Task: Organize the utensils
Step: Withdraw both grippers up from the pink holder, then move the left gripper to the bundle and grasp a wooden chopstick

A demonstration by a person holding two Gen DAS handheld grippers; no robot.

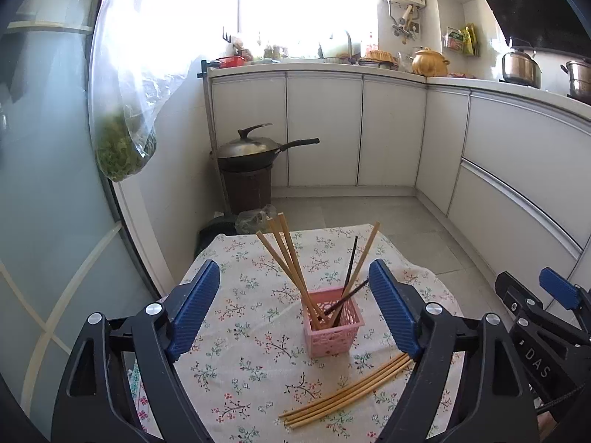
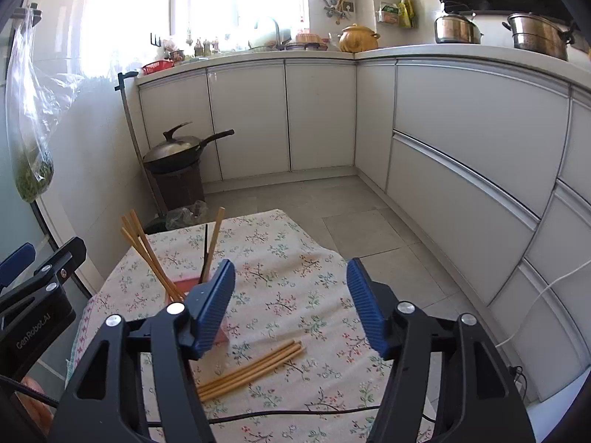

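Observation:
A pink lattice basket stands on the floral tablecloth and holds several wooden chopsticks and two dark ones, all leaning. A bundle of loose wooden chopsticks lies flat on the cloth in front of it. My left gripper is open and empty, its fingers either side of the basket, nearer the camera. My right gripper is open and empty above the cloth; the loose chopsticks lie below its left finger, which hides most of the basket.
The small table stands in a kitchen with white cabinets to the back and right. A lidded wok sits on a brown bin beyond the table. A bag of greens hangs at the left. A black cable crosses the cloth's near edge.

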